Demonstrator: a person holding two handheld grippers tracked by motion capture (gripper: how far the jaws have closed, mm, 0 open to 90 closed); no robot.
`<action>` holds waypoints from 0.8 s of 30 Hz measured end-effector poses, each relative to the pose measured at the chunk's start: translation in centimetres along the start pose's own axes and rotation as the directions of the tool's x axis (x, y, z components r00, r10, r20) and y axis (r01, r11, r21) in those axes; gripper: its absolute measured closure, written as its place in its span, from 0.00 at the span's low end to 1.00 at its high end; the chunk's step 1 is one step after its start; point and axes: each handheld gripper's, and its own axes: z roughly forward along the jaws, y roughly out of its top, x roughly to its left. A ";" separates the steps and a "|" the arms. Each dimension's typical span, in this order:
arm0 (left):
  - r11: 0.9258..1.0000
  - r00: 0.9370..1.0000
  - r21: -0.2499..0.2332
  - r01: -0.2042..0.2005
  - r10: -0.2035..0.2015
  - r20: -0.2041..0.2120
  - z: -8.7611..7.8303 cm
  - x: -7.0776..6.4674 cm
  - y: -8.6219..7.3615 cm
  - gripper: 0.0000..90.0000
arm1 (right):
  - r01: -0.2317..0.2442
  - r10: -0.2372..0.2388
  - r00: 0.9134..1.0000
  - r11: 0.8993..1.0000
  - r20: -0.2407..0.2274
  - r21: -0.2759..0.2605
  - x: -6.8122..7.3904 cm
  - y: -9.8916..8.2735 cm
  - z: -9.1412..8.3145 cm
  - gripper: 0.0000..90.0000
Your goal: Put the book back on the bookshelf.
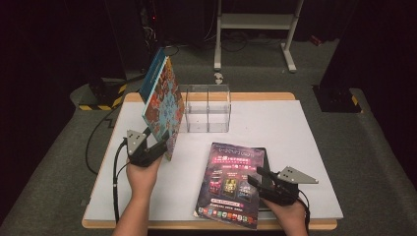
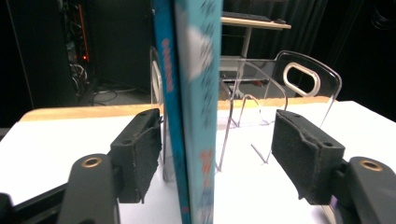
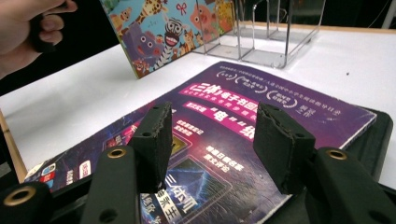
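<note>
A colourful picture book [image 1: 164,103] stands on its edge on the white table [image 1: 300,132], leaning against a clear acrylic rack [image 1: 206,108]. My left gripper [image 1: 164,142] sits at the book's lower near corner. In the left gripper view the book's spine [image 2: 196,93] rises between the jaws of the left gripper [image 2: 217,121]; the left pad is close beside it, the right pad well apart, so the gripper is open. A purple magazine [image 1: 231,182] lies flat near the front edge. My right gripper [image 1: 254,177] hovers open over its right part [image 3: 280,102], nothing between the jaws [image 3: 212,114].
A flat black item [image 3: 383,126] lies under the magazine's right side. The rack [image 2: 303,79] has upright dividers and a handle cut-out. Behind the table stands a white frame [image 1: 255,22] on the floor; a yellow-and-black striped base [image 1: 101,96] sits at the back left.
</note>
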 end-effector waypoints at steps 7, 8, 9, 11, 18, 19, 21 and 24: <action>0.997 0.998 0.075 -0.005 0.000 0.067 -2.2 0.7 -2.0 0.36 | 0.006 -0.007 1.000 1.000 0.021 0.027 -0.4 -0.4 0.3 0.46; 0.996 0.997 0.089 -0.012 0.005 0.078 -2.5 0.8 -2.4 0.36 | 0.008 -0.009 1.000 1.000 0.022 0.028 -0.5 -0.4 0.2 0.46; 0.995 0.996 0.099 -0.020 0.011 0.087 -2.7 0.9 -2.8 0.36 | 0.010 -0.011 1.000 0.999 0.026 0.030 -0.5 -0.3 0.2 0.46; 0.989 0.994 0.143 -0.023 0.006 0.113 -3.0 1.0 -3.6 0.36 | 0.015 -0.016 0.999 1.000 0.034 0.027 -0.6 -0.2 0.0 0.45; 0.963 0.971 0.269 -0.026 -0.039 0.234 -2.5 -0.8 -5.9 0.34 | 0.045 -0.047 0.997 0.998 0.056 0.039 -0.9 -0.2 -0.4 0.41; 0.958 0.965 0.285 -0.023 -0.053 0.256 -2.3 -1.4 -6.2 0.33 | 0.047 -0.050 0.997 0.998 0.063 0.044 -0.9 -0.2 -0.4 0.40; 0.947 0.950 0.318 -0.039 -0.064 0.307 -1.7 -2.6 -6.7 0.31 | 0.055 -0.059 0.995 0.997 0.078 0.053 -0.9 -0.2 -0.4 0.37; 0.934 0.924 0.354 -0.045 -0.095 0.370 -0.8 -4.5 -7.5 0.30 | 0.055 -0.062 0.994 0.995 0.087 0.082 -1.0 -0.3 -0.3 0.31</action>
